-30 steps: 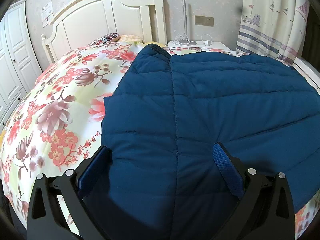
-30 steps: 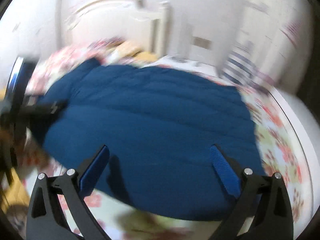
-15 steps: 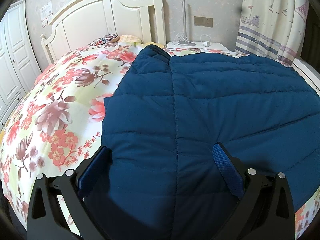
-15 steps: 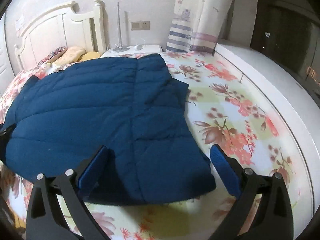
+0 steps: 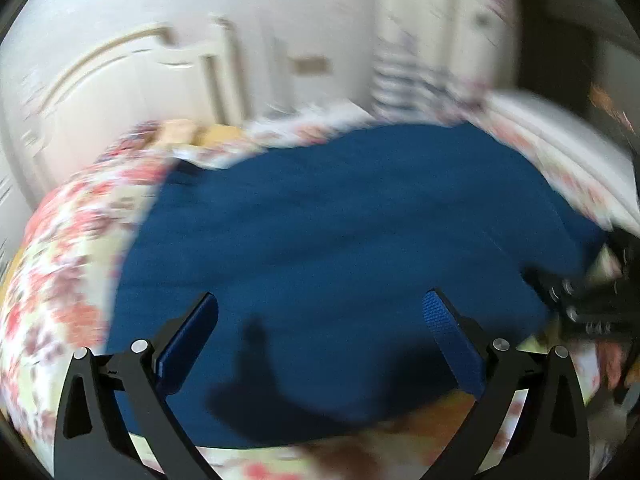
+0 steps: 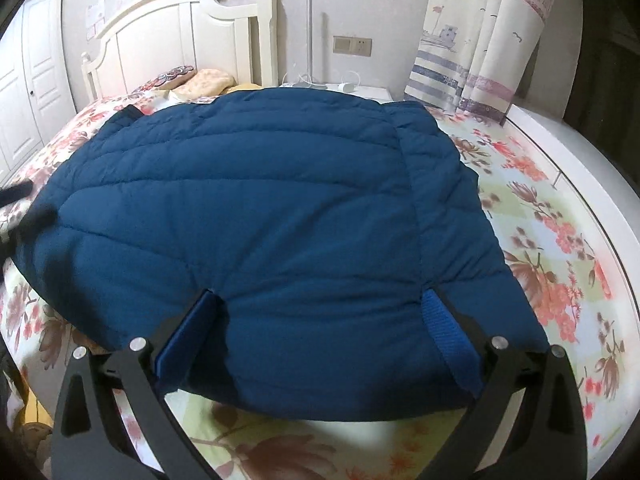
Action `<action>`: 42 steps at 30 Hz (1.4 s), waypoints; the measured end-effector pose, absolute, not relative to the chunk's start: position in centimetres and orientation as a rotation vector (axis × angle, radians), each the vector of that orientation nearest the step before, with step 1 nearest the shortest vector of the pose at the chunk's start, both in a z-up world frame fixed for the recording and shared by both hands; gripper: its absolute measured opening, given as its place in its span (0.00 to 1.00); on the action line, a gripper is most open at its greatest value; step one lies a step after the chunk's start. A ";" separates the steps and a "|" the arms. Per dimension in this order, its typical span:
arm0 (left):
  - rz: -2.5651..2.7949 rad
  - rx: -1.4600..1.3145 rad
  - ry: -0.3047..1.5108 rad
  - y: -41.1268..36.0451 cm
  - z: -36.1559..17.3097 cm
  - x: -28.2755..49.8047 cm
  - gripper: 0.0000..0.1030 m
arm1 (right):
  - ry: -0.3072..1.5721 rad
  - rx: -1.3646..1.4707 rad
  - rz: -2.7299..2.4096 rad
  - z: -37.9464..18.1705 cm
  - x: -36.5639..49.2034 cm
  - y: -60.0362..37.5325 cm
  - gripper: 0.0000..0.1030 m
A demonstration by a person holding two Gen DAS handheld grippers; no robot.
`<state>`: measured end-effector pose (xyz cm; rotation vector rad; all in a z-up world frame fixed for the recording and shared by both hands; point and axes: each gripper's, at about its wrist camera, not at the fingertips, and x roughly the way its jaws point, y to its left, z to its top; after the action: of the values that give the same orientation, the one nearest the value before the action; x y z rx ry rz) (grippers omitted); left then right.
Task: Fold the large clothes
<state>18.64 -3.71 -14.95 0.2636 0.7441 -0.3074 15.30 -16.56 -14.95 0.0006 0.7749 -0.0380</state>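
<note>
A large dark blue quilted jacket point(image 6: 256, 208) lies spread flat on the floral bed; it also shows, motion-blurred, in the left wrist view point(image 5: 340, 240). My right gripper point(image 6: 320, 300) is open and empty, its jaws wide over the jacket's near hem. My left gripper point(image 5: 320, 304) is open and empty above the jacket's near edge. The right gripper's black body point(image 5: 592, 300) shows at the right edge of the left wrist view. A blurred black part of the left gripper point(image 6: 20, 200) shows at the left edge of the right wrist view.
The floral bedsheet point(image 6: 552, 248) surrounds the jacket. A white headboard point(image 6: 176, 40) and pillows point(image 6: 200, 78) are at the far end. A nightstand point(image 6: 360, 90) and curtain point(image 6: 480, 40) stand at the back right. A white ledge point(image 6: 592, 184) runs along the bed's right side.
The left gripper has swung fast and pulled back toward the jacket's near edge, blurring its view. The right gripper has shifted left, its jaws now over the hem.
</note>
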 end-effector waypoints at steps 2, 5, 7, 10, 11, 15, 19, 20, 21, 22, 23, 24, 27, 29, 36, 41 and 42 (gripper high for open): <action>-0.266 0.316 0.739 -4.9 -16.9 18.8 0.96 | 0.778 0.000 -0.031 -15.0 15.1 -16.8 0.98; -0.310 0.246 0.775 -3.8 -17.2 19.6 0.96 | 0.775 -0.001 -0.023 -15.3 15.1 -17.2 0.98; -0.296 0.256 0.787 -3.1 -16.8 19.6 0.96 | 0.779 0.000 -0.018 -15.3 15.1 -17.3 0.98; -0.229 0.203 0.751 0.2 -15.6 18.9 0.96 | 0.776 0.009 -0.032 -14.5 14.6 -18.3 0.97; -0.192 0.184 0.747 1.6 -15.5 18.9 0.96 | 0.756 0.026 -0.059 -14.1 14.1 -19.2 0.97; -0.086 0.097 0.792 7.1 -16.8 20.0 0.96 | 0.761 0.107 -0.107 -14.3 13.8 -22.1 0.97; -0.091 0.082 0.798 8.2 -17.6 20.3 0.96 | 0.769 0.090 -0.105 -15.4 14.2 -22.1 0.98; -0.078 0.088 0.795 8.0 -17.6 20.3 0.96 | 0.773 0.091 -0.103 -15.5 14.3 -22.2 0.98; -0.072 0.091 0.793 7.8 -17.6 20.4 0.96 | 0.776 0.094 -0.099 -15.5 14.3 -22.2 0.98; -0.073 0.091 0.790 7.8 -17.6 20.3 0.96 | 0.779 0.098 -0.092 -15.5 14.3 -22.4 0.98; -0.080 0.087 0.788 7.9 -17.7 20.3 0.96 | 0.780 0.100 -0.088 -15.6 14.3 -22.5 0.98; -0.089 0.079 0.786 8.2 -17.8 20.3 0.96 | 0.778 0.100 -0.088 -15.7 14.3 -22.3 0.98; -0.104 0.067 0.778 8.4 -18.1 20.1 0.96 | 0.776 0.102 -0.085 -15.9 14.5 -22.2 0.98; -0.107 0.063 0.778 8.5 -18.1 20.0 0.96 | 0.782 0.116 -0.075 -16.0 14.6 -22.4 0.98; -0.119 0.054 0.782 8.5 -18.1 20.3 0.96 | 0.806 0.142 -0.059 -15.6 14.3 -22.7 0.98; -0.099 0.035 0.780 7.8 -15.4 19.9 0.94 | 0.803 0.152 -0.061 -15.6 14.0 -22.8 0.98; -0.127 0.027 0.726 7.1 -13.7 19.6 0.94 | 0.802 0.154 -0.062 -15.6 13.9 -22.8 0.98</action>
<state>19.58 7.14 -13.66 0.0266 0.7261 -0.1273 13.94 -22.76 -15.63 0.1538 0.8021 -0.0616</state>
